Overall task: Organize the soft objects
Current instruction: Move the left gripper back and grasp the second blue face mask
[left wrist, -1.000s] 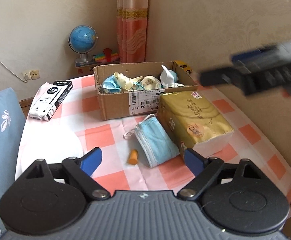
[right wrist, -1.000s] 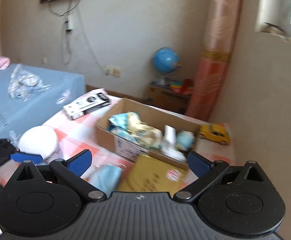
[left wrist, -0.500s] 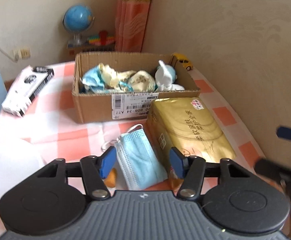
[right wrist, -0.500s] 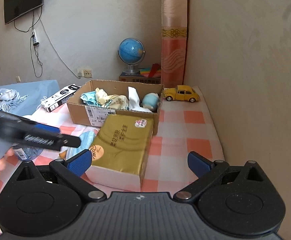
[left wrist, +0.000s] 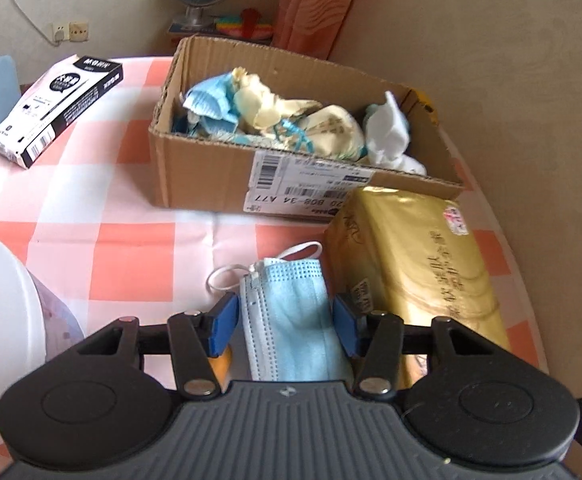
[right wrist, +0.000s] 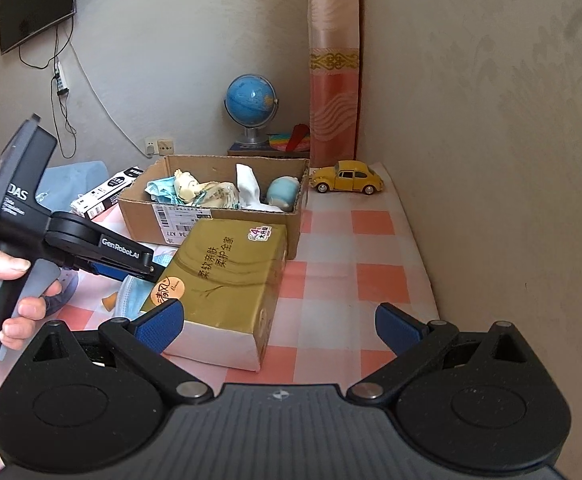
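Cardboard box (left wrist: 211,176), one, open-topped, standing on the pink-and-white checked tablecloth (left wrist: 103,184); taken as landmark for all entries below.

Contents of box: crumpled soft items, exact count not readable. A blue mask (left wrist: 207,100) at the left end, cream cloth pieces (left wrist: 259,104) in the middle, a white tissue-like wad (left wrist: 387,132) toward the right end. The right wrist view adds a pale blue rounded item (right wrist: 283,192) at that same end.

Tissue pack (left wrist: 415,264), one, gold wrapper, lying in front of the box at its right end, close to the box wall or touching it.

Face mask (left wrist: 291,320), one, light blue, flat on the cloth in front of the box, just left of the tissue pack, its white ear loops pointing toward the box.

Left gripper (left wrist: 285,320): jaws partly closed, one blue pad on each long edge of the face mask; whether the pads already press it cannot be told. The tissue pack crowds the right-hand pad.

Orange object (left wrist: 221,364), one, small, in front of the box, mostly hidden under the left gripper's left finger.

Right gripper (right wrist: 279,322): jaws wide apart, holding nothing, in front of the box beyond the tissue pack's near end.

Black-and-white carton (left wrist: 57,110), one, left of the box.

White round object (left wrist: 3,320), one, in front of the box and far to its left, cut off by the frame.

Toy car (right wrist: 347,177), one, yellow, just right of the box's far corner.

Globe (right wrist: 251,100), one, blue, behind the box.
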`<state>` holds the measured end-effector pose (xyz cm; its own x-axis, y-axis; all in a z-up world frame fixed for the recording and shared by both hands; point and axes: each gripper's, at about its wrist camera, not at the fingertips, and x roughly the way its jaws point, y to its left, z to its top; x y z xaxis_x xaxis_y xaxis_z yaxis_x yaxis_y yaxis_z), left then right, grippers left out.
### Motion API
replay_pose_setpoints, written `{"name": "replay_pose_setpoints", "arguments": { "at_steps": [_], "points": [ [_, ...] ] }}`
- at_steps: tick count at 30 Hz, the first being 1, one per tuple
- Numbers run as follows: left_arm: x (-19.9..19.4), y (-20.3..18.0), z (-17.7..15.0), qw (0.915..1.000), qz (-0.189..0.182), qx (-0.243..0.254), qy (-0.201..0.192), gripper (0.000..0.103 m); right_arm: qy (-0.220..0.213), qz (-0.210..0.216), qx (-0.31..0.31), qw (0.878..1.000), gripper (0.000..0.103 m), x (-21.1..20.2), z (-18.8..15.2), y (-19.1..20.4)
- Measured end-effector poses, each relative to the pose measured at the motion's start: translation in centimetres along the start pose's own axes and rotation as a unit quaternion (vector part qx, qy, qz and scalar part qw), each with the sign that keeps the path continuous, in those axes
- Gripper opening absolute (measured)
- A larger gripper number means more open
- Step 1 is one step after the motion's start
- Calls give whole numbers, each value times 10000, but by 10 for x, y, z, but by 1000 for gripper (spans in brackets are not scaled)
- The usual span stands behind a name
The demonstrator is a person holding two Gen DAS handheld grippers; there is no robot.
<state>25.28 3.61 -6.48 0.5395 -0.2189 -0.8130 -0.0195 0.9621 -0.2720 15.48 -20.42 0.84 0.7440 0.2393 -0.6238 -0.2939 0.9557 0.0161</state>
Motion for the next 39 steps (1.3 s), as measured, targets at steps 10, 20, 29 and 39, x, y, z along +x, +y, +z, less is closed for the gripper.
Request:
{"name": "replay_pose_setpoints", "arguments": {
  "at_steps": [10, 20, 29, 39],
  "points": [
    [3, 2, 1, 9999, -128, -23, 17, 27, 24, 5, -36, 10000, 103, 2, -1, 2],
    [-26, 0, 1, 9991, -317, 131, -244, 16, 76, 260, -232, 9994, 103, 2, -2, 18],
    [-23, 1, -4, 9995, -127, 234, -157, 34, 52, 408, -397, 9984, 103, -4, -2, 39],
    [-5, 2, -5, 9993, 134, 331, -72, 49, 67, 409, -349, 9985, 103, -2, -1, 37]
  ]
}}
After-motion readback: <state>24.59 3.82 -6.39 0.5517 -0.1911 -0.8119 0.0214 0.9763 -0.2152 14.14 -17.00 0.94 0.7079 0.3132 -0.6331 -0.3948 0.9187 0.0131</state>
